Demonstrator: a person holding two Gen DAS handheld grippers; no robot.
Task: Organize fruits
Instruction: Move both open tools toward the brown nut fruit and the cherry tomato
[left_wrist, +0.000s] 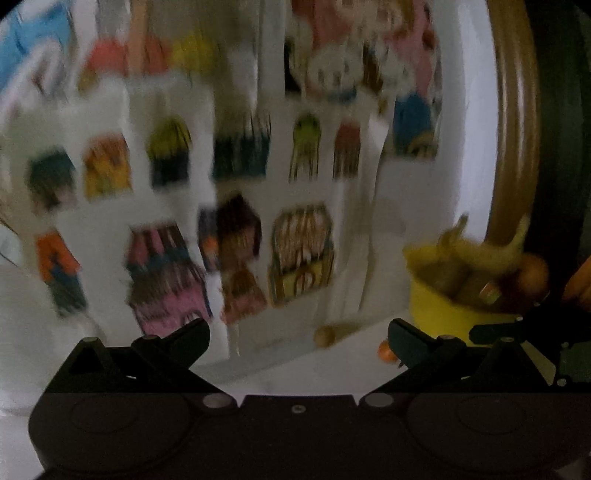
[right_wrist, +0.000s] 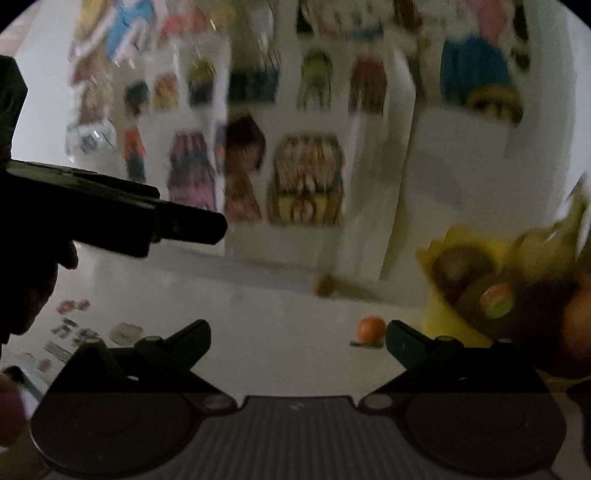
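Both views are blurred by motion. A yellow bowl (left_wrist: 439, 302) (right_wrist: 443, 317) of fruit stands at the right on the white table, holding kiwis (right_wrist: 461, 264), a banana (right_wrist: 546, 240) and an orange fruit (left_wrist: 532, 271). A small orange fruit (right_wrist: 371, 329) (left_wrist: 386, 350) lies loose on the table left of the bowl, close to each right fingertip. A small brown fruit (left_wrist: 324, 336) (right_wrist: 327, 285) lies farther back by the wall. My left gripper (left_wrist: 297, 334) is open and holds nothing. My right gripper (right_wrist: 297, 334) is open too, also holding nothing. The left gripper's body (right_wrist: 110, 218) shows dark at the left of the right wrist view.
Colourful drawings on paper (left_wrist: 236, 206) (right_wrist: 306, 177) cover the white wall behind the table. A gold-rimmed frame (left_wrist: 517, 129) curves at the right. Small stickers or cards (right_wrist: 74, 332) lie on the table at the left. A hand (right_wrist: 33, 295) holds the left gripper.
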